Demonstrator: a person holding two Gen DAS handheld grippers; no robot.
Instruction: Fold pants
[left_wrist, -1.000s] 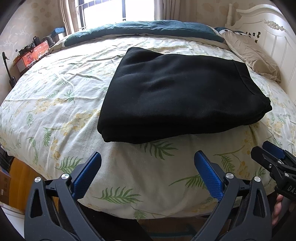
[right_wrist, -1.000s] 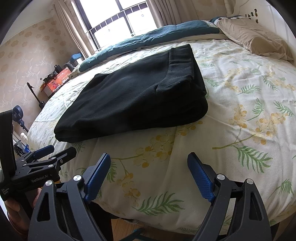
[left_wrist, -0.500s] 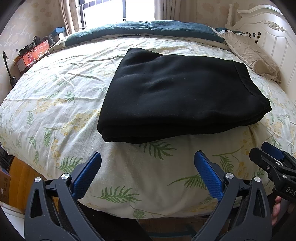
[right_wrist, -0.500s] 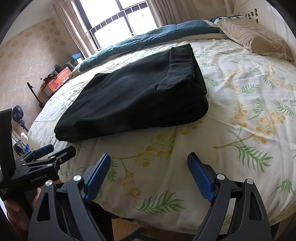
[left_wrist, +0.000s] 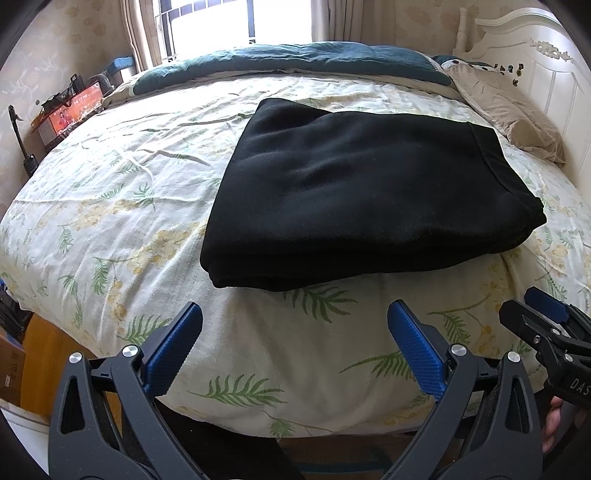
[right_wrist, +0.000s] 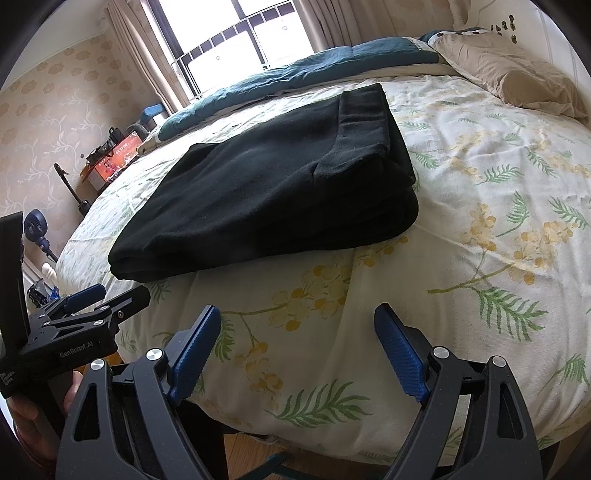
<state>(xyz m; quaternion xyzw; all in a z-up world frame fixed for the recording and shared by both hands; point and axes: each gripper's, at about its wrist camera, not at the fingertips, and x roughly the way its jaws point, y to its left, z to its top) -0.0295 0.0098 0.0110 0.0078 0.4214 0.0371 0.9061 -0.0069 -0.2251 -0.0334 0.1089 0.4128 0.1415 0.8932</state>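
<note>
So, black pants (left_wrist: 362, 192) lie folded into a flat, stacked rectangle on the bed (left_wrist: 110, 206), on the floral cover, approx. mid-mattress but closer to the near edge. Long axis runs side to side across the bed in the left wrist view; in the right wrist view it slants from near-left up to far-right. Waistband end points twd the headboard (left_wrist: 532, 74) and the tan pillow (left_wrist: 517, 114); the other short end points twd the wall side w/ the orange box (left_wrist: 74, 110). Layered fold edges face the near edge of the bed.

Left gripper (left_wrist: 295, 343) hovers off the near edge, jaws spread wide, nothing btwn the blue pads (left_wrist: 173, 347), clear of the pants. Right gripper (right_wrist: 297, 343) sits just beside it, jaws likewise wide apart and empty, not touching fabric. Each gripper shows at the edge of the other's view. Teal blanket (left_wrist: 295, 59) lies along the far side by the window (left_wrist: 236, 22).
</note>
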